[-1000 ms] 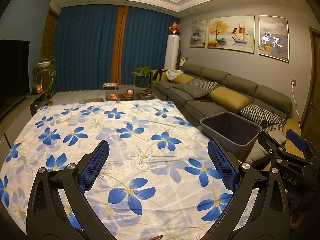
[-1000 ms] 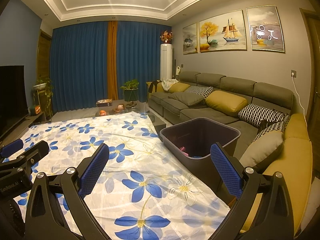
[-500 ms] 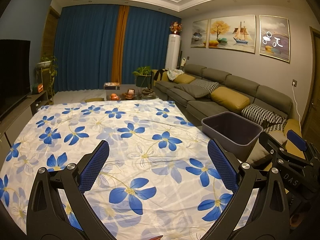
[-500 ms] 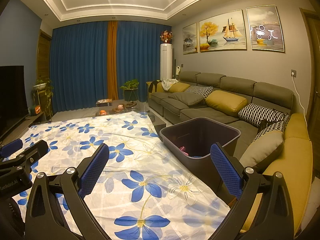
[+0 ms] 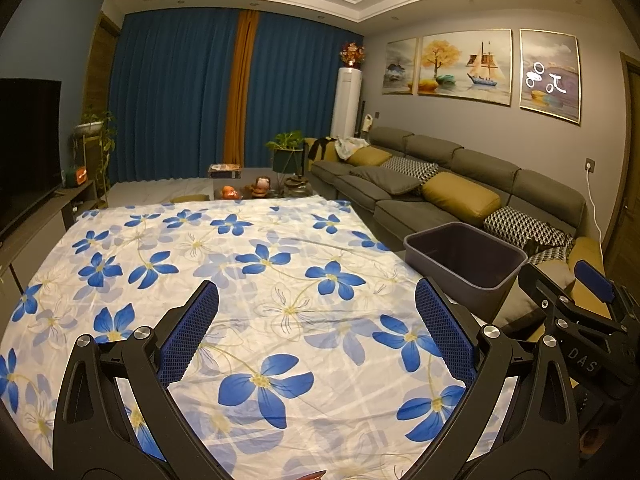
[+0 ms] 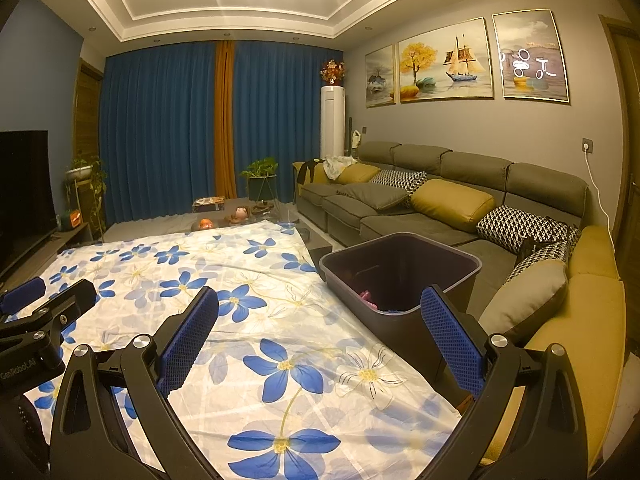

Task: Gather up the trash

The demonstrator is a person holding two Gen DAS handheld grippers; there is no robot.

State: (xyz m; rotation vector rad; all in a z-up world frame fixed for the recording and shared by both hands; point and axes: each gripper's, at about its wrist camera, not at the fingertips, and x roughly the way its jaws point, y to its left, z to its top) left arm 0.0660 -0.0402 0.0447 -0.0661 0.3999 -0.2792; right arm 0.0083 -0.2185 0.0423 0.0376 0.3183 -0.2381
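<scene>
Your left gripper [image 5: 316,328] and right gripper [image 6: 318,330] both hover over the flowered cloth [image 5: 240,280] on the desk, fingers spread wide and holding nothing. The bin [image 6: 400,276] sits at the cloth's edge at 2 o'clock; pink trash [image 6: 368,298] lies inside it.

**Hidden and cut off**

In the right wrist view the right gripper's finger [image 6: 450,332] covers the near wall of the bin [image 6: 400,248]; a pink scrap [image 6: 368,298] inside cannot be identified; in the left wrist view the bin's [image 5: 464,258] floor is out of sight; the television [image 5: 28,148] is cut by the left edge; small objects [image 5: 244,190] beyond the floral cloth [image 5: 240,280] are too small to name.
</scene>
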